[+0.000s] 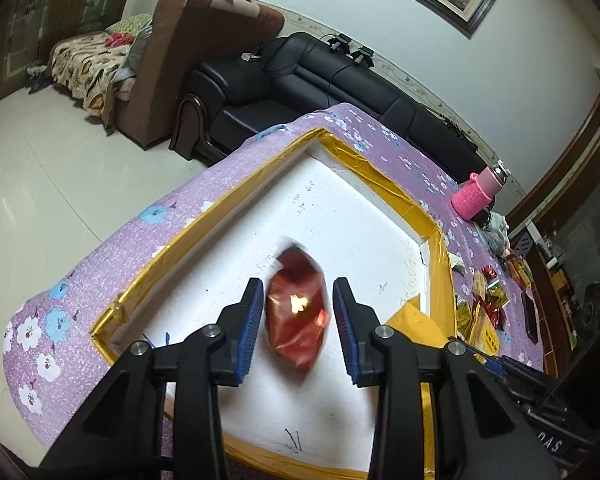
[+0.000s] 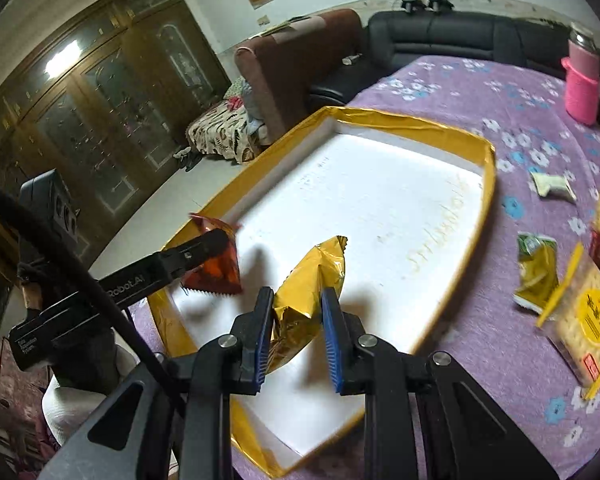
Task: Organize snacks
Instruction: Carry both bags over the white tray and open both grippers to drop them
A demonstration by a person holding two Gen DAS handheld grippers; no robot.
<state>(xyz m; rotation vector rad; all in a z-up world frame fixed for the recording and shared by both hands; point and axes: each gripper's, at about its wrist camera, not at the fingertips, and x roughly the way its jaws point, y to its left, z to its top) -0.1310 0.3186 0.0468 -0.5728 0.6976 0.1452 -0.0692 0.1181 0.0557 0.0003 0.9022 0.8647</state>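
Note:
A shallow white tray with a gold rim (image 1: 384, 178) (image 2: 488, 184) lies on the purple flowered tablecloth. My left gripper (image 1: 296, 312) is open above the tray; a red snack packet (image 1: 296, 316), blurred, is between its fingers without touching the pads. In the right wrist view the same red packet (image 2: 216, 268) shows by the left gripper's finger (image 2: 198, 252). My right gripper (image 2: 298, 322) is open around a gold snack packet (image 2: 312, 292) that rests in the tray.
More snack packets lie on the cloth right of the tray: a green-yellow one (image 2: 536, 276), a cracker pack (image 2: 584, 316), a small pale one (image 2: 554, 186). A pink-sleeved bottle (image 2: 582, 80) stands at the far side. A black sofa (image 1: 300, 80) is beyond the table.

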